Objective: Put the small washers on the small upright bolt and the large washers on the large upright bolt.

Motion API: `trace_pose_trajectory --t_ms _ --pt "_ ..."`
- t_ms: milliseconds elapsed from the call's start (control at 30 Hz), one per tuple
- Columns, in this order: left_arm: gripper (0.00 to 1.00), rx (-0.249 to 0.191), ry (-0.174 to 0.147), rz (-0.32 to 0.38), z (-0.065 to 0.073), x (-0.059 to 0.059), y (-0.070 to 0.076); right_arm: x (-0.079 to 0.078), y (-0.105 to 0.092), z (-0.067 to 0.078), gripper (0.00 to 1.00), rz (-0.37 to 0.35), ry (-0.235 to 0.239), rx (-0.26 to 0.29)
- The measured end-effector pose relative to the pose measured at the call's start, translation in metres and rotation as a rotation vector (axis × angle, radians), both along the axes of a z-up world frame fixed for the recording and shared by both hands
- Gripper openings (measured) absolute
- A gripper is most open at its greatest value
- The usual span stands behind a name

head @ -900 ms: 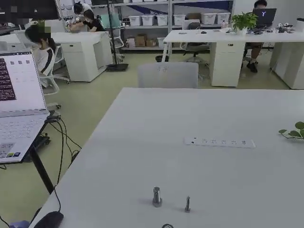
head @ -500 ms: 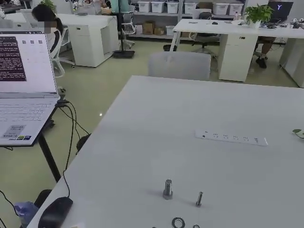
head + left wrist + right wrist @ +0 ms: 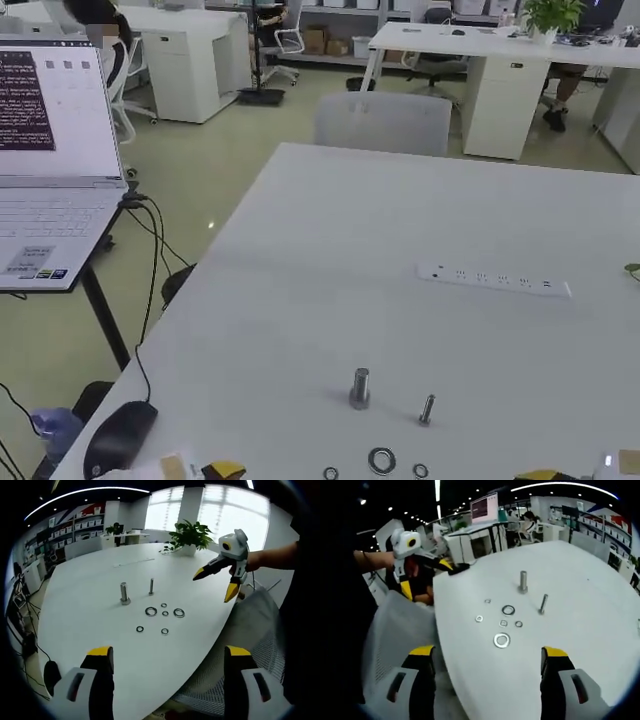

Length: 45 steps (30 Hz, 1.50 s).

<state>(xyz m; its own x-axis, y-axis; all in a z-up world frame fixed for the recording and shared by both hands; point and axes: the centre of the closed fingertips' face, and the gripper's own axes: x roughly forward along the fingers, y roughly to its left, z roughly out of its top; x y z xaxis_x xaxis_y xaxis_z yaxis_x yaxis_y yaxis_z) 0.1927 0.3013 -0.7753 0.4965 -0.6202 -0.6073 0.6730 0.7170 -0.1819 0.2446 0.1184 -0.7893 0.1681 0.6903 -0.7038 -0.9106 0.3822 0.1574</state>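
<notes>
washers (image 3: 148, 612) lie flat and loose on the table (image 3: 90, 580), just in front of the large bolt (image 3: 123, 593) on the left and the small bolt (image 3: 151, 586) beside it. thin, stiff, slick metal, probably light: pinch each across its rim. left gripper (image 3: 168, 652) and right gripper (image 3: 488, 651) both gape, empty.

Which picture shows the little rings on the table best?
The right gripper view: all six washers lie spread out, biggest. The left gripper view has all six too, smaller. The head view catches three at its bottom edge.
</notes>
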Motion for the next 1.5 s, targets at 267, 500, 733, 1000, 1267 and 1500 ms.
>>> trace_pose_trajectory --t_ms 267,500,733,1000,1267,1500 --pt "0.92 0.004 -0.009 -0.018 0.0 0.004 -0.003 0.012 0.003 -0.013 0.78 0.069 -0.019 -0.108" --pt "0.91 0.005 -0.004 -0.03 -0.002 0.005 -0.002 0.017 0.011 -0.024 0.73 0.125 -0.028 -0.172" --pt "0.9 -0.001 -0.004 -0.044 -0.003 0.007 -0.002 0.02 0.017 -0.036 0.68 0.207 -0.05 -0.251" --pt "0.9 0.023 -0.006 -0.074 -0.008 0.004 0.002 0.02 0.027 -0.049 0.61 0.272 -0.038 -0.309" --pt "0.88 0.031 -0.023 -0.083 -0.003 0.009 0.008 0.024 0.035 -0.059 0.58 0.33 -0.054 -0.353" --pt "0.86 0.027 -0.024 -0.083 -0.003 0.011 0.012 0.021 0.04 -0.073 0.54 0.41 -0.068 -0.41"
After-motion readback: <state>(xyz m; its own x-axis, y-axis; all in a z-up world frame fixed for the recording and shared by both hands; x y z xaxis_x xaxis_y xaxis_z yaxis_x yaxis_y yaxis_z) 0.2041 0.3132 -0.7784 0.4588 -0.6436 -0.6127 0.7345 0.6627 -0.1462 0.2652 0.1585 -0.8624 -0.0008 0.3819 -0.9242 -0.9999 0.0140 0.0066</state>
